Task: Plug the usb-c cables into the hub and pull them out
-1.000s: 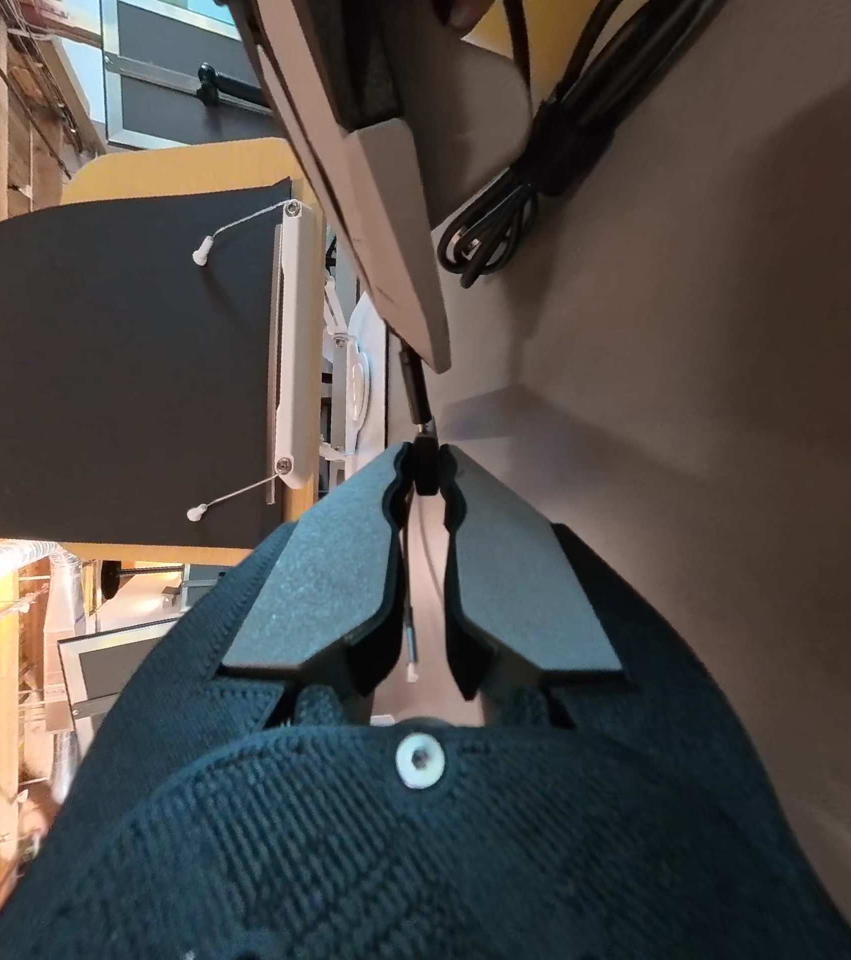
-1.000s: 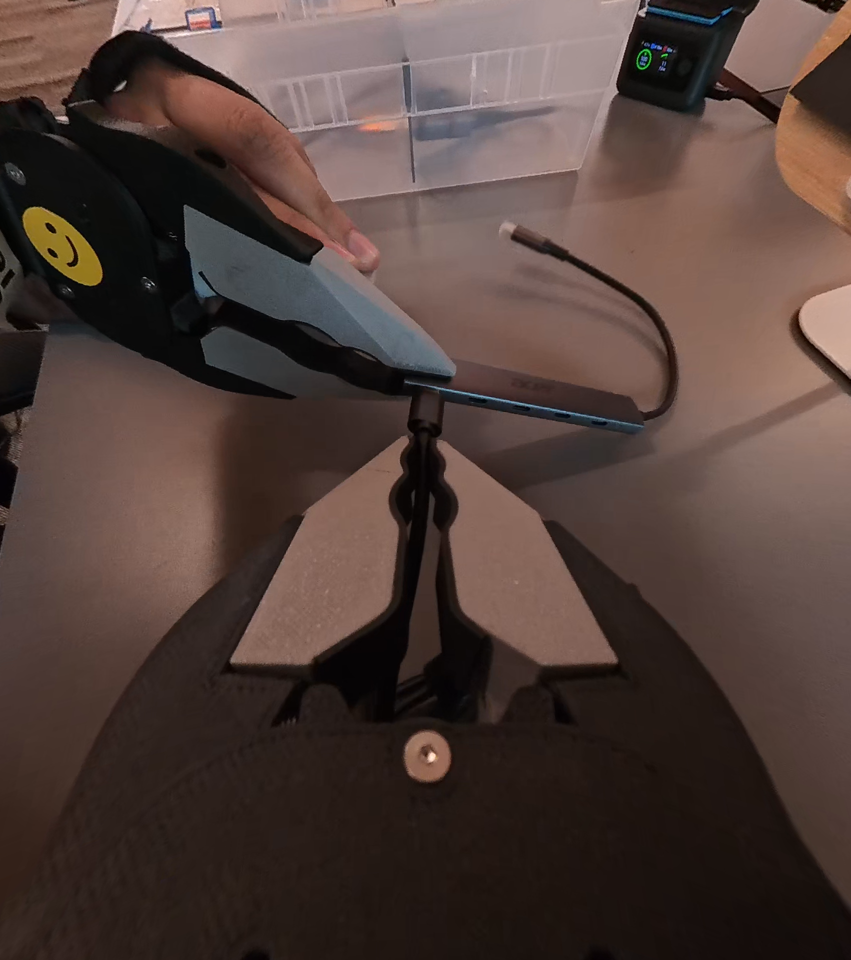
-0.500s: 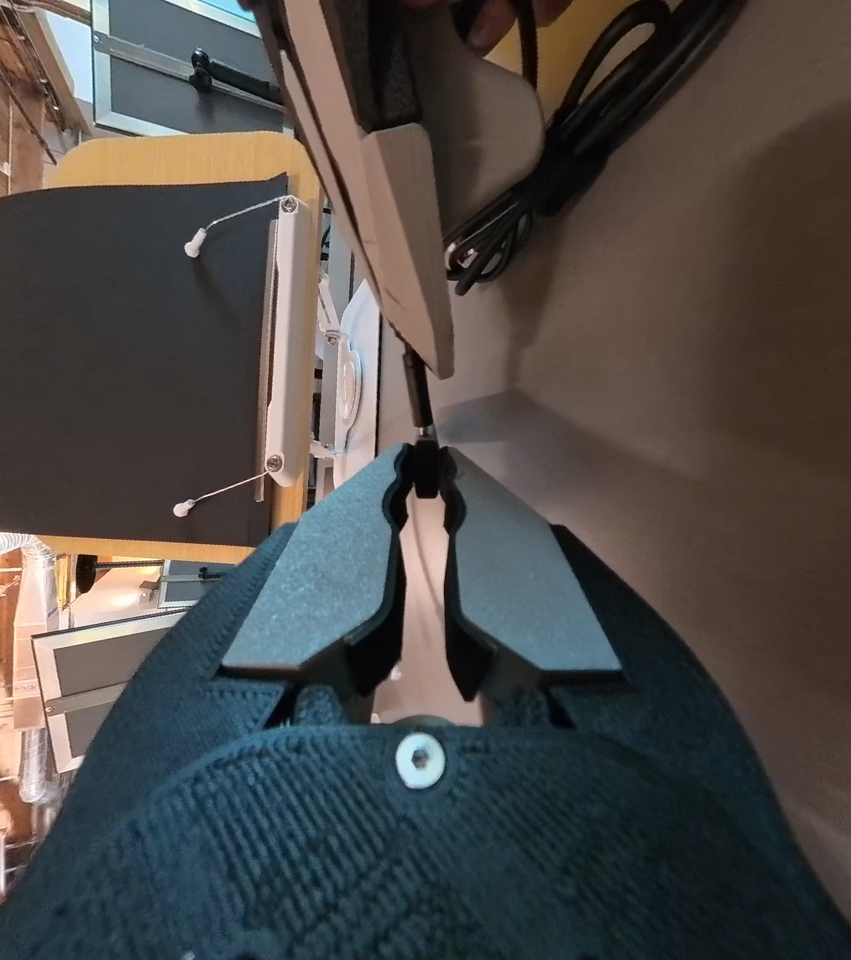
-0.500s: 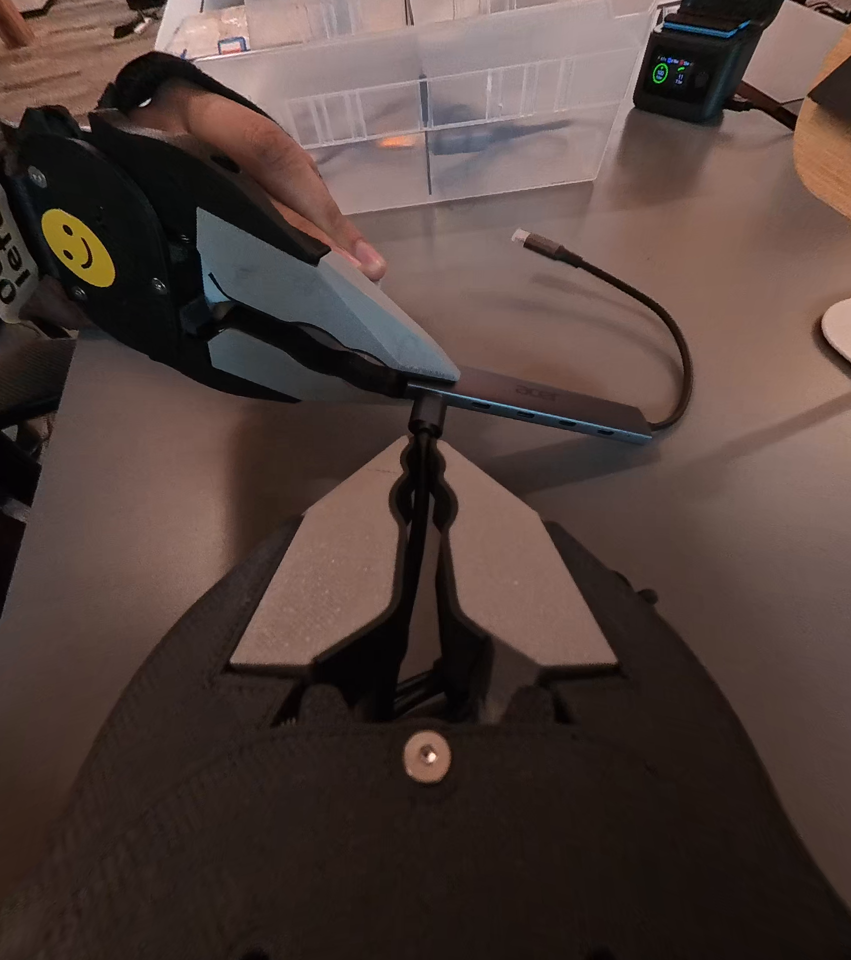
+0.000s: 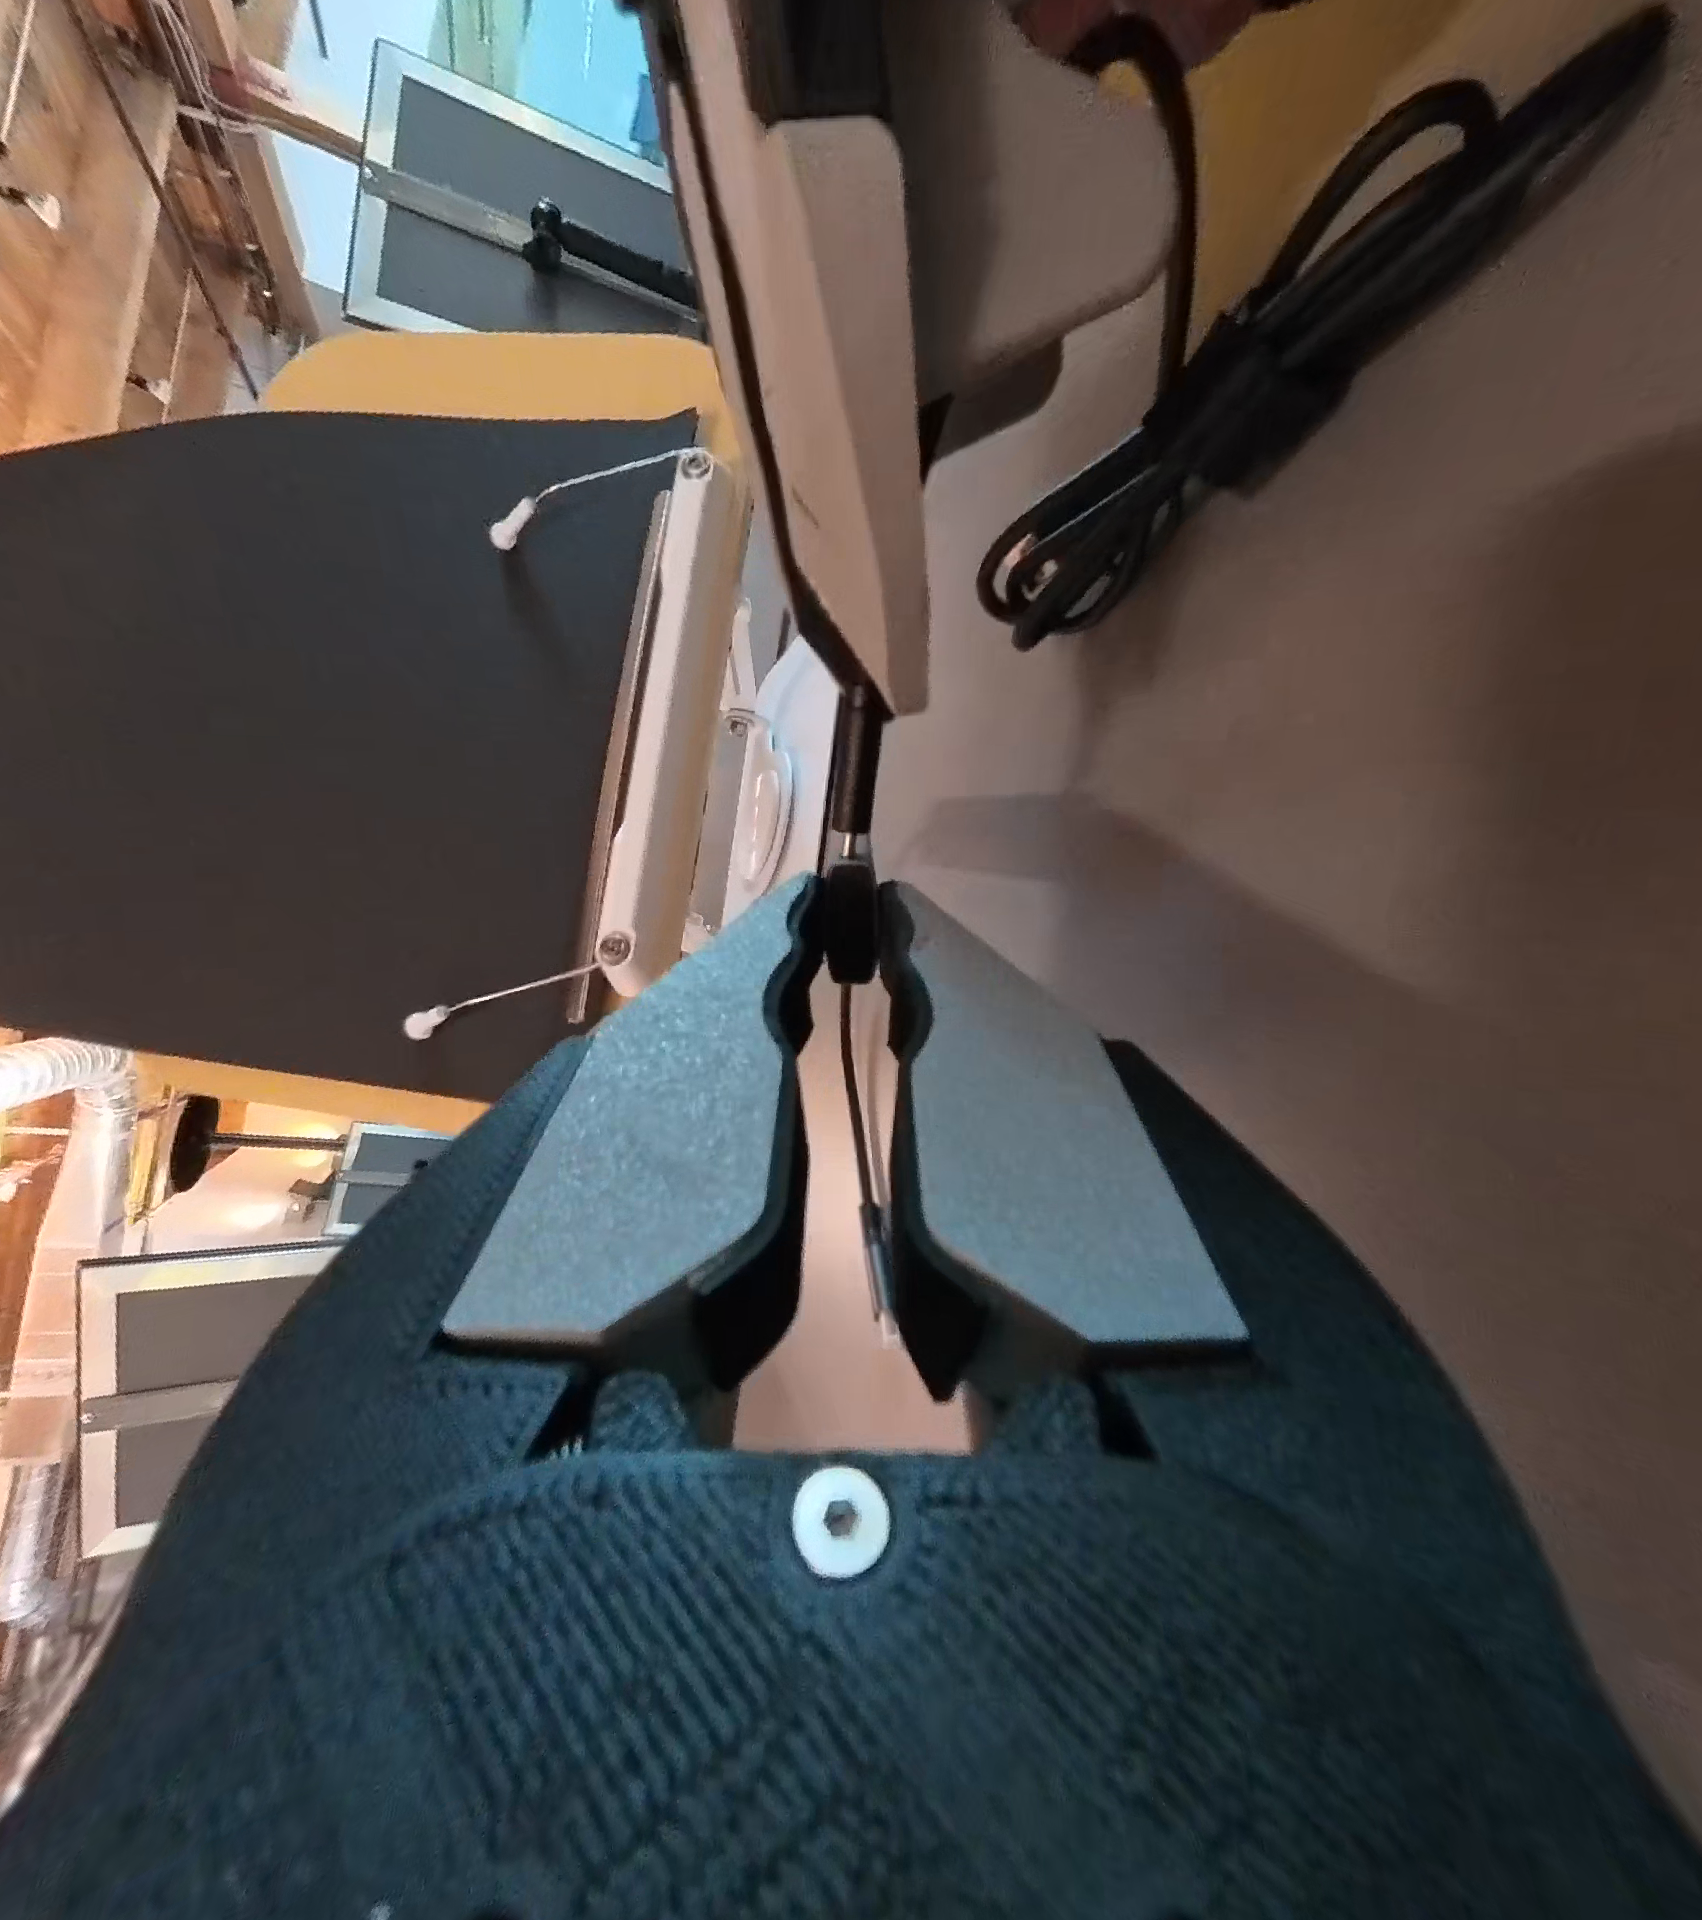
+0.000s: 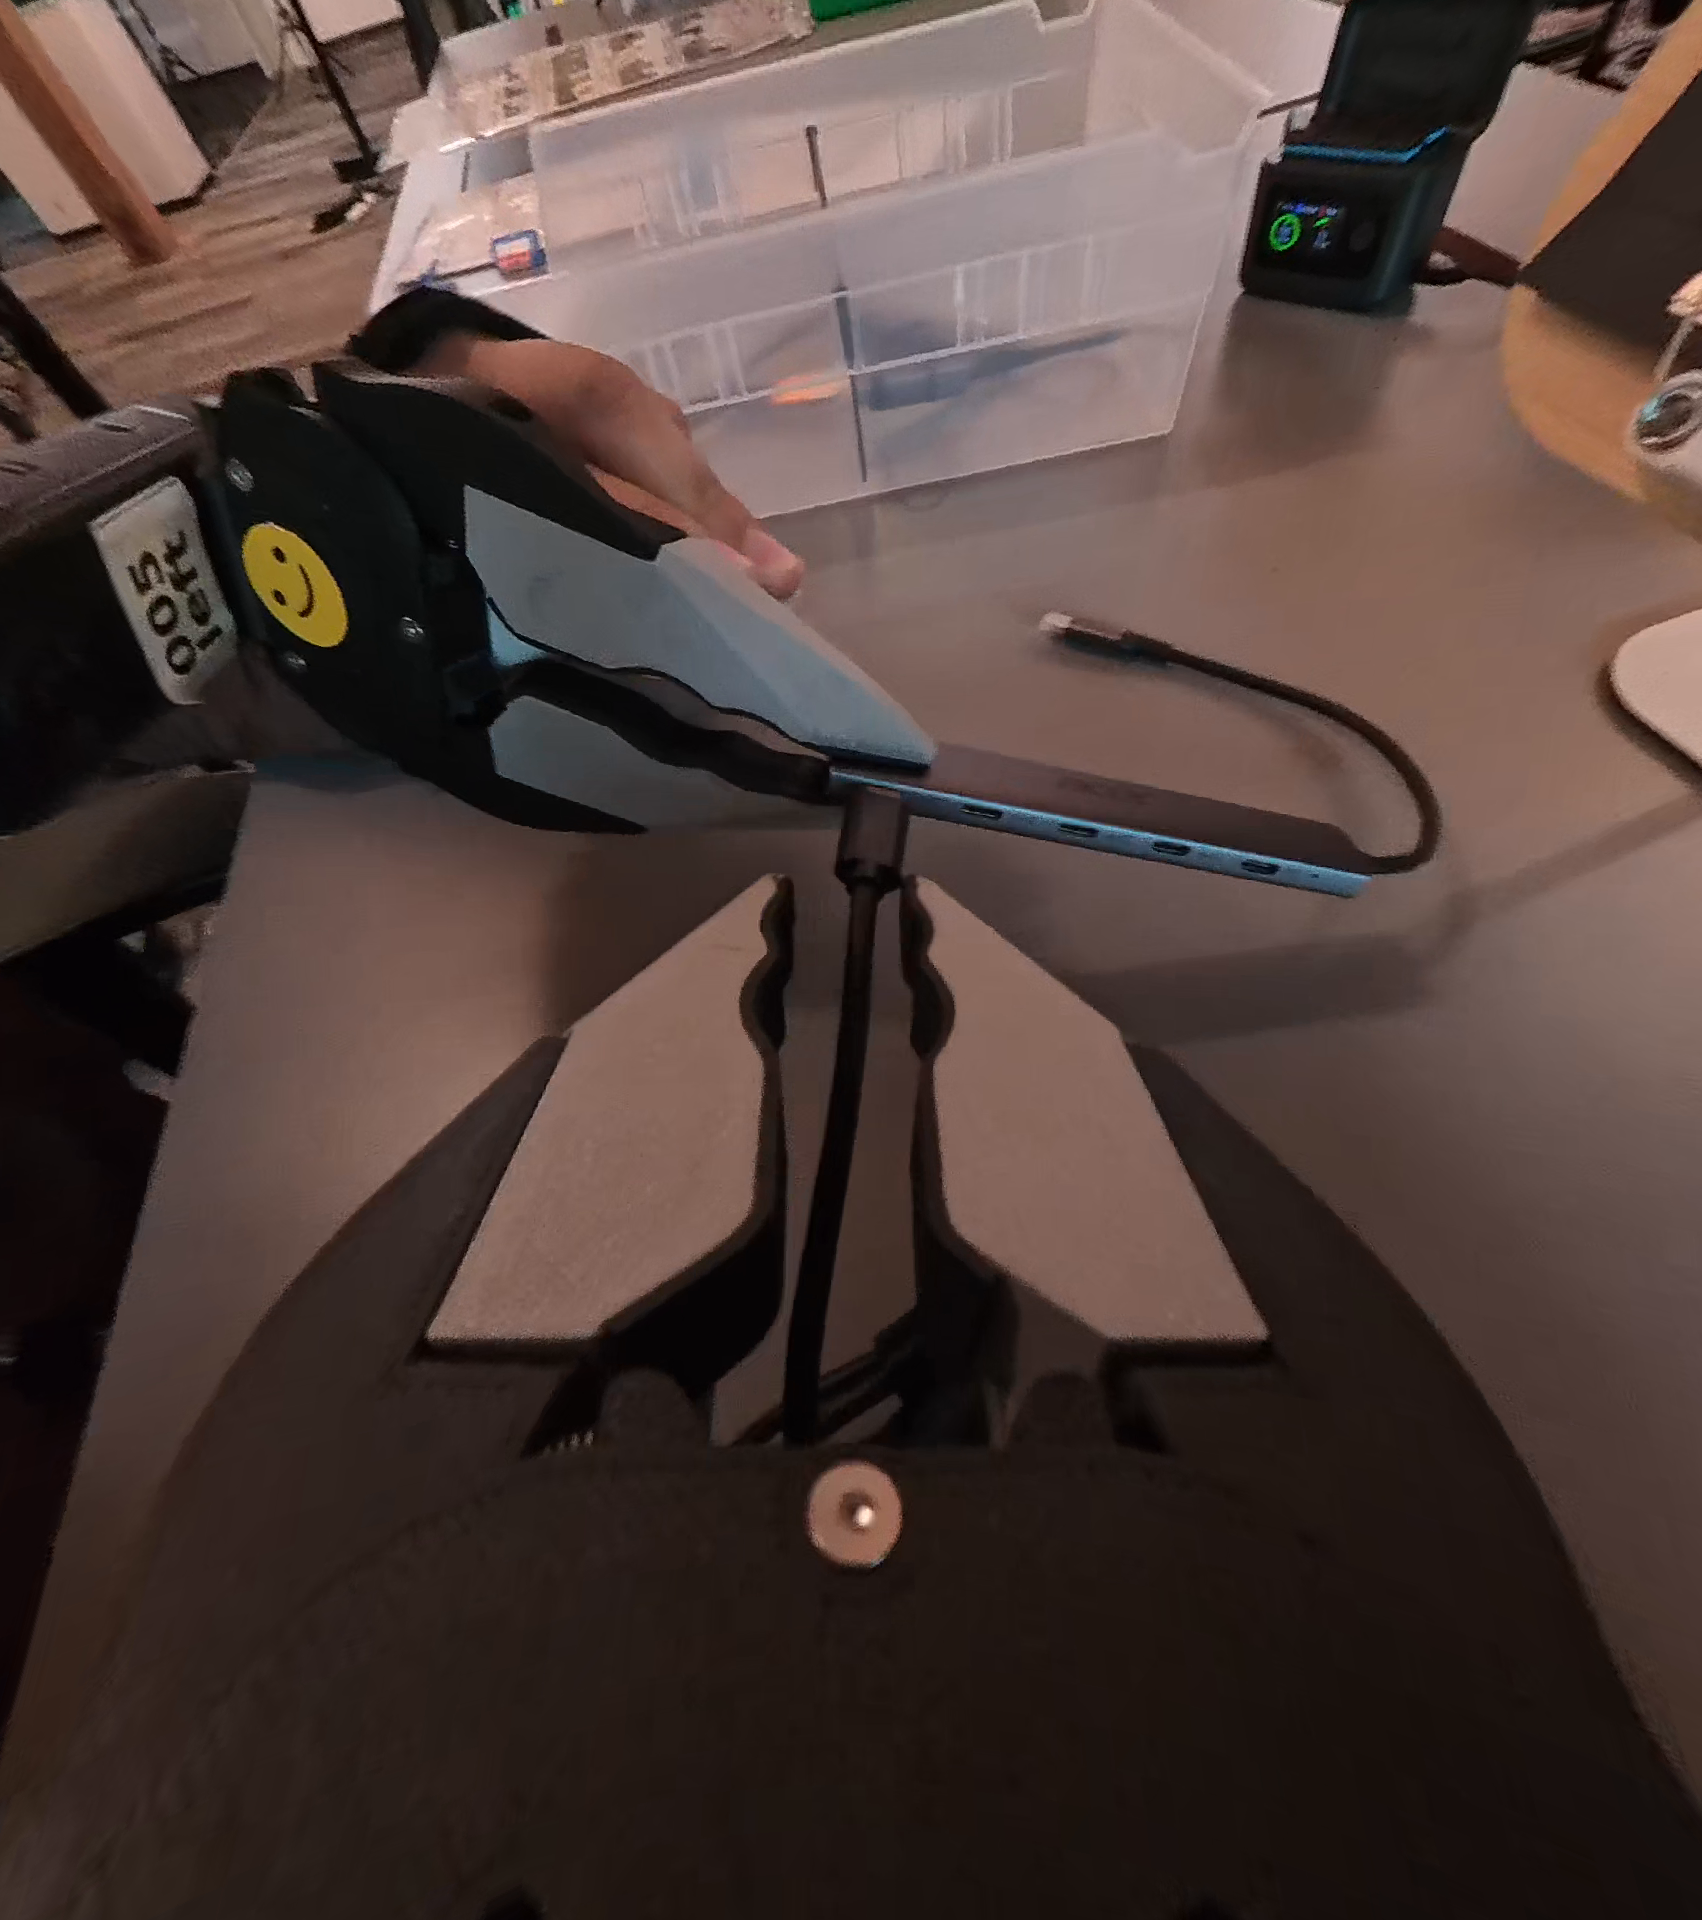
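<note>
So the left gripper [image 6: 826, 774] pinches the hub [image 6: 1117, 816] above the desk [image 6: 1449, 1143], while the right gripper [image 6: 842, 914] looks released around the plugged cable [image 6: 862, 831]. Next, probably re-clamp and pull straight out.

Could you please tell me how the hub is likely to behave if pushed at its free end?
The hub looks stiff: gripped at one end by the left tongs, it juts out straight without sagging. It is probably light, held so. Its short cable curves loosely, so it would likely trail floppily.
</note>
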`<state>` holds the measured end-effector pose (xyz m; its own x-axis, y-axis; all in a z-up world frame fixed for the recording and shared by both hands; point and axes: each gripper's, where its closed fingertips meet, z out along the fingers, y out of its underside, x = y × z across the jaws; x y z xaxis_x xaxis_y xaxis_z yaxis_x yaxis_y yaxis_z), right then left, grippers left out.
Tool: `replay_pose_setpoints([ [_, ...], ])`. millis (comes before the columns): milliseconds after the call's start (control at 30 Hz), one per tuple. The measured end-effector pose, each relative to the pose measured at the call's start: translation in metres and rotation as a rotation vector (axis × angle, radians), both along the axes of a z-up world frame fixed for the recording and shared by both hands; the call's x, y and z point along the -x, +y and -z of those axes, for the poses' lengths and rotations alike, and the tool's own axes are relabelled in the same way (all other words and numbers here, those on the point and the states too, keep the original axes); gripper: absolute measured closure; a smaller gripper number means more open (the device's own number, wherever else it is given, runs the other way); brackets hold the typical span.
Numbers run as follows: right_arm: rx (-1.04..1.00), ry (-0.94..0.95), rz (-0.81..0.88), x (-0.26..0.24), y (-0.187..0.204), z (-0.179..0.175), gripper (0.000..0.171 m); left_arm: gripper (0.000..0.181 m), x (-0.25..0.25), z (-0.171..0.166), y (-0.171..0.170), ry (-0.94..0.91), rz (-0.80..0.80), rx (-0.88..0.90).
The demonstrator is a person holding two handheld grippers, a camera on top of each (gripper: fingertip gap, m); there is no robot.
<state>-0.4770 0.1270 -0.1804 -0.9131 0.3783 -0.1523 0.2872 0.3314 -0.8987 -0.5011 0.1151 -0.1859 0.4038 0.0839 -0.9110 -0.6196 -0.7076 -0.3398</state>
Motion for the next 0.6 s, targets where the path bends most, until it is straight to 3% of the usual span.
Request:
replay_pose_setpoints([
  [333, 0.088, -0.107, -0.003, 0.0014, -0.0024, -0.0016, 0.162, 0.173, -0.0036, -0.0034, 0.0026, 0.026, 0.019, -0.006],
  [600, -0.017, -0.011, 0.026, 0.0001, 0.0003, -0.0008, 0.162, 0.173, -0.0008, -0.0025, 0.0009, -0.011, 0.014, -0.028],
])
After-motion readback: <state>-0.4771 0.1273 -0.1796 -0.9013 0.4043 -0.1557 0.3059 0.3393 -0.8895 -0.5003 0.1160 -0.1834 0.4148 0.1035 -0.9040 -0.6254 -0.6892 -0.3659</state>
